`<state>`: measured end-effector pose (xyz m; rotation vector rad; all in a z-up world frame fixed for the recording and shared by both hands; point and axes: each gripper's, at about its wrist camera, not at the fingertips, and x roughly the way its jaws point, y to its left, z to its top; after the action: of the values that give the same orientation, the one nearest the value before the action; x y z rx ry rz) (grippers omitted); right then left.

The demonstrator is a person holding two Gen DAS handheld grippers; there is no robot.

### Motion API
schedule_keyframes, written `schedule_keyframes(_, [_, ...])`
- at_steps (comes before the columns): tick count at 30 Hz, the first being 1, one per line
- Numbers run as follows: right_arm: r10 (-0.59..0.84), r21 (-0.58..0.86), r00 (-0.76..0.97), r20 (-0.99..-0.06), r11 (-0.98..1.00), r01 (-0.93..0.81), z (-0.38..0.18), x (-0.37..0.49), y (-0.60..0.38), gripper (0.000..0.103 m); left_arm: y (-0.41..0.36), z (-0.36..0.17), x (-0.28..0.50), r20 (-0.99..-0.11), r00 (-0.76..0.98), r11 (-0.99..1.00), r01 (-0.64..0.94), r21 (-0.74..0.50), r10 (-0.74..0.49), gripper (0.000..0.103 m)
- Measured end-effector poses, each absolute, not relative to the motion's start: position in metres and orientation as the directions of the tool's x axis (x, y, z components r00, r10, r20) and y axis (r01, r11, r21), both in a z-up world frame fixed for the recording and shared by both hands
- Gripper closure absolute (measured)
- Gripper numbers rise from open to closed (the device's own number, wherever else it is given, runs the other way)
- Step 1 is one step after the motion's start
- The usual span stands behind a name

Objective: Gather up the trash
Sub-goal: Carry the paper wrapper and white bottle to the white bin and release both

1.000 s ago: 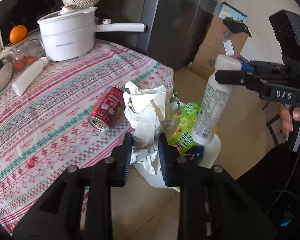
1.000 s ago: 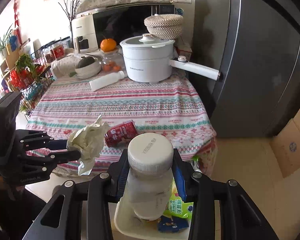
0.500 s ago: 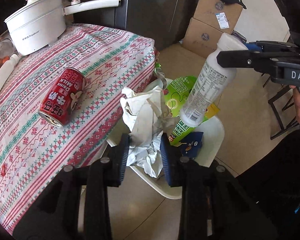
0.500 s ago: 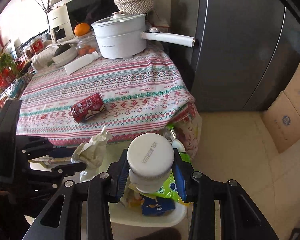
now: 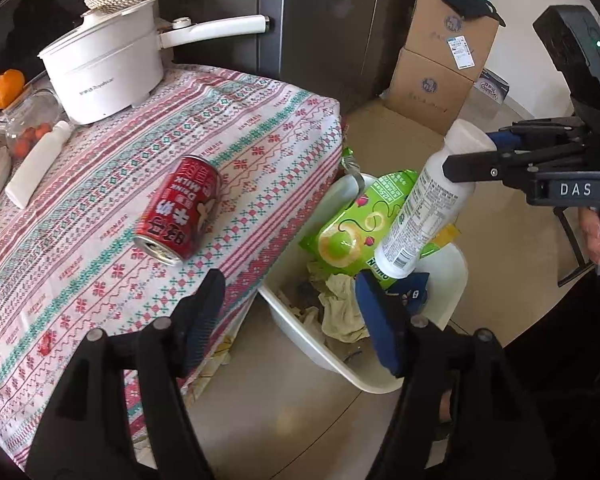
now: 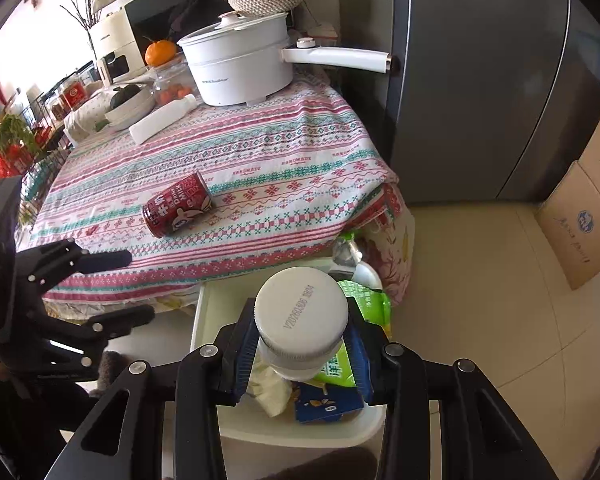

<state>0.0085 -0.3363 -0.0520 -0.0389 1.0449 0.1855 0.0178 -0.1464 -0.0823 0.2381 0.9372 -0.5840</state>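
Note:
My left gripper (image 5: 290, 316) hangs over the near edge of the white bin (image 5: 332, 356), its jaws opening with nothing between them. A crumpled paper wad (image 5: 340, 312) lies in the bin beside a green snack bag (image 5: 352, 228). My right gripper (image 6: 300, 344) is shut on a white bottle (image 6: 300, 316) by its neck, and the bottle (image 5: 428, 200) hangs tilted over the bin (image 6: 204, 320). A red drink can (image 5: 180, 212) lies on its side on the patterned tablecloth, also seen from the right wrist as the can (image 6: 178, 210). The left gripper (image 6: 120, 288) shows open at the left.
A white pot (image 5: 100, 76) with a long handle, a white tube (image 5: 36, 164) and an orange (image 5: 7, 88) stand farther back on the table. Cardboard boxes (image 5: 440, 68) are stacked beyond the bin. A dark fridge (image 6: 480, 80) stands right of the table.
The left jaws have opened and the crumpled paper has dropped from them into the bin. The right gripper has come down with the bottle over the bin.

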Motion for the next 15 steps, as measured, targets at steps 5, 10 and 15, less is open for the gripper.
schedule_keyframes(5, [0.149, 0.077, 0.455, -0.878, 0.982, -0.173, -0.063, 0.017, -0.324, 0.062, -0.126, -0.083, 0.021, -0.818, 0.469, 0.848, 0.528, -0.042, -0.332, 0.033])
schedule_keyframes(10, [0.186, 0.12, 0.428, -0.885, 0.977, -0.176, -0.072, 0.026, -0.309, 0.062, -0.111, -0.085, 0.02, -0.822, 0.474, 0.861, 0.506, -0.04, -0.316, 0.032])
schedule_keyframes(15, [0.191, 0.128, 0.421, -0.887, 0.976, -0.174, -0.078, 0.036, -0.297, 0.062, -0.1, -0.084, 0.017, -0.82, 0.482, 0.87, 0.492, -0.037, -0.308, 0.031])
